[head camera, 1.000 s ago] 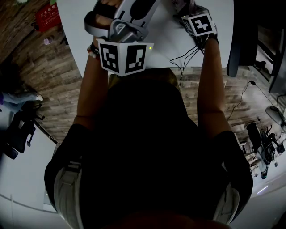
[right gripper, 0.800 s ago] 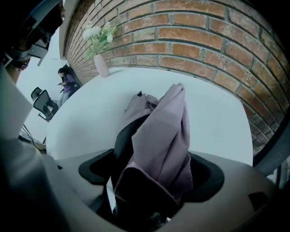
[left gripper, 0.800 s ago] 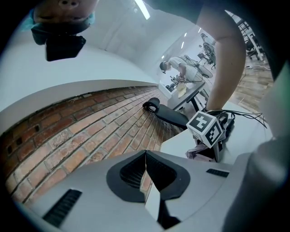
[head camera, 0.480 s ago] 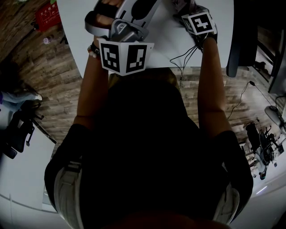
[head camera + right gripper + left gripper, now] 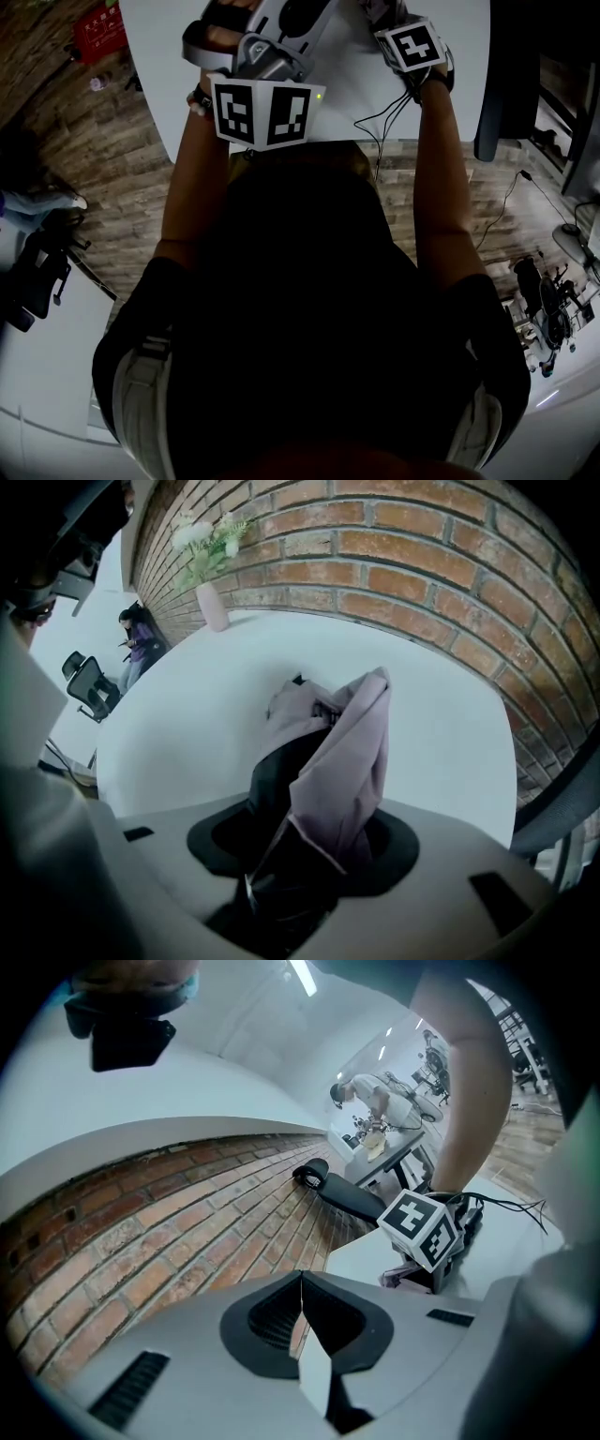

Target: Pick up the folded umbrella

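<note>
On the white table (image 5: 178, 733), close to the brick wall (image 5: 422, 564), the folded umbrella (image 5: 337, 752) lay bunched up: mauve canopy outside, black side showing on its left. It ran away from the camera toward the wall.

Status of the right gripper (image 5: 309, 850): it pointed steeply down at the umbrella with its jaws closing. The umbrella's near end filled the gap and the fabric pressed against both sides. Couldn't tell whether the umbrella was off the tabletop.

Status of the left gripper (image 5: 302, 1283): held roughly level, jaws together, pads meeting in a thin line with nothing between them. Its view looked past the table edge to the brick wall and caught the marker cube (image 5: 419, 1227) on the other tool, with a bit of mauve fabric under it.

Head view: both tools sat at the top of the frame over the table, the left one nearer the person's body. A black cable (image 5: 384, 117) hung off the table edge below the right one, over wooden floor (image 5: 103, 169).

Background: a pink vase (image 5: 212, 604) with white flowers stood at the far table edge against the wall. A person (image 5: 139, 639) was beside an office chair (image 5: 91, 688).
</note>
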Demonstrator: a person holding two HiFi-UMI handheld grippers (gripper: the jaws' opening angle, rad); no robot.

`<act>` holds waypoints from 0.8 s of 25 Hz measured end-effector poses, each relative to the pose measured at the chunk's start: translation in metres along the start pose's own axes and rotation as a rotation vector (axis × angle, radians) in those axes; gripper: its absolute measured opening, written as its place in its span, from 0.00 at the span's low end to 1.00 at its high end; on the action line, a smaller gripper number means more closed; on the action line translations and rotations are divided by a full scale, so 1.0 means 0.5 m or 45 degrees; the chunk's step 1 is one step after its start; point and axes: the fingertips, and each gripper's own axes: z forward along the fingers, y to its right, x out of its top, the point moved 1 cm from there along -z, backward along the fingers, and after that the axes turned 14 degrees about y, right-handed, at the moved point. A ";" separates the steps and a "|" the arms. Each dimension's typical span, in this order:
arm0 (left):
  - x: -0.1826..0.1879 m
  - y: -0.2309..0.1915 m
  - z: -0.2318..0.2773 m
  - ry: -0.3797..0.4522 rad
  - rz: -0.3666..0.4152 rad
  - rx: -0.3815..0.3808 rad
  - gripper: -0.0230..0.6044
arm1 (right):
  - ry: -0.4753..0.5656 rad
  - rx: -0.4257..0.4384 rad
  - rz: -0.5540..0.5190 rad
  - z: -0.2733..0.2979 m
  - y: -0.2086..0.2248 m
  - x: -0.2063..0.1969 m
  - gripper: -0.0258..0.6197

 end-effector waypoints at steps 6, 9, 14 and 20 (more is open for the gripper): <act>0.001 0.002 0.001 -0.004 0.007 -0.007 0.06 | -0.006 -0.010 0.002 -0.002 0.003 -0.004 0.41; 0.004 0.005 0.005 0.000 0.009 -0.009 0.06 | 0.014 -0.006 -0.004 -0.002 0.002 0.000 0.41; 0.003 0.003 0.004 -0.001 0.010 -0.002 0.06 | 0.024 0.000 0.002 -0.003 0.007 -0.001 0.41; 0.005 -0.001 -0.004 -0.018 0.025 -0.003 0.06 | 0.035 -0.030 -0.056 -0.017 -0.002 -0.006 0.39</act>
